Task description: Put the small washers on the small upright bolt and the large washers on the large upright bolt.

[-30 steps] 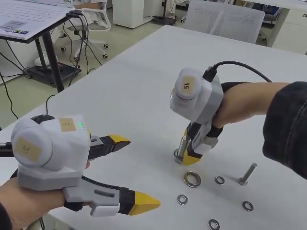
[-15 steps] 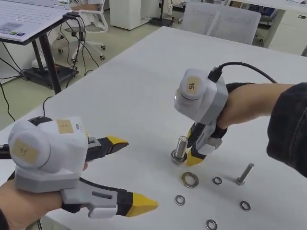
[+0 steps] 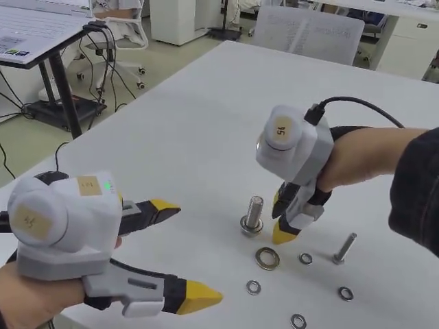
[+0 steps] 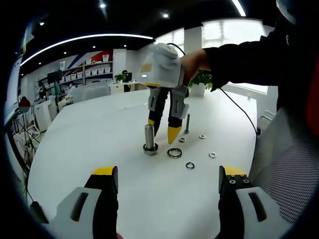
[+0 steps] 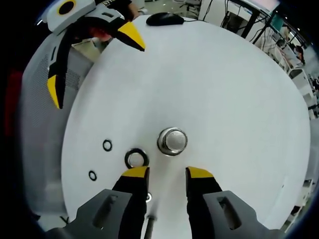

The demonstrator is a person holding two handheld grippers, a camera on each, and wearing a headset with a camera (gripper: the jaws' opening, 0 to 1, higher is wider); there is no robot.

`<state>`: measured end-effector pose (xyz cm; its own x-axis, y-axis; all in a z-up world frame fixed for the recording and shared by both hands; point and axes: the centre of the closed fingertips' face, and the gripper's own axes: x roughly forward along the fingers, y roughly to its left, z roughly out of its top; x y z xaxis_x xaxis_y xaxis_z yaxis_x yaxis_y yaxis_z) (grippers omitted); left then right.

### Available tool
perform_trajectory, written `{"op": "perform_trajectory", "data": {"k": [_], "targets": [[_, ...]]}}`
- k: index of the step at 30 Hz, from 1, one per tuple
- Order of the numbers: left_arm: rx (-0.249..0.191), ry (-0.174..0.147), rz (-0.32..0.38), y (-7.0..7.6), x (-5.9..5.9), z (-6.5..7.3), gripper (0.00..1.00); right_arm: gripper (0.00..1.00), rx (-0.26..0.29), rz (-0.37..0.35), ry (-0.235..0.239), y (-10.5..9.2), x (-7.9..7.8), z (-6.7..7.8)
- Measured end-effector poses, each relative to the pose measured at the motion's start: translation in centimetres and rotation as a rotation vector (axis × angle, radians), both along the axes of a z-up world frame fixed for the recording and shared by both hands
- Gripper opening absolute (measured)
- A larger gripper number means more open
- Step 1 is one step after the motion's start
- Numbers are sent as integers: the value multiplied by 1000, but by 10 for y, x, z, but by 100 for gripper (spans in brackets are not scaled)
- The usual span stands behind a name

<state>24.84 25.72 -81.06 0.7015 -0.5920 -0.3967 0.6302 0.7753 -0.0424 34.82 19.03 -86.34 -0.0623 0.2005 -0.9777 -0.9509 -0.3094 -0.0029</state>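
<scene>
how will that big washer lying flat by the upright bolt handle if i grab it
The large washer lies flat on the table, so it will likely skid when pushed. It looks like thick metal: probably stiff and heavy for its size. On edge it could roll.

Left gripper sits low at the near edge, gripped by the left hand, lying roughly level and pointing forward, its yellow-tipped jaws spread wide with nothing between them. Over on the other side, the right hand reaches in from a dark sleeve, wrist bent, and the right gripper points steeply down, its jaws parted by a narrow gap and holding nothing.
</scene>
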Motion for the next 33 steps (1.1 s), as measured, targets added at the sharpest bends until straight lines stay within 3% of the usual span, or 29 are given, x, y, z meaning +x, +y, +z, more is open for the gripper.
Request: {"op": "perform_trajectory", "data": {"k": [11,33], "targets": [[2,-2,-4,-1,-1,0,83,31,2,-11,4,-6,-5,-1],[4,-5,-4,-1,-1,2,82,33,11,3,35,-10,-31,-8]]}}
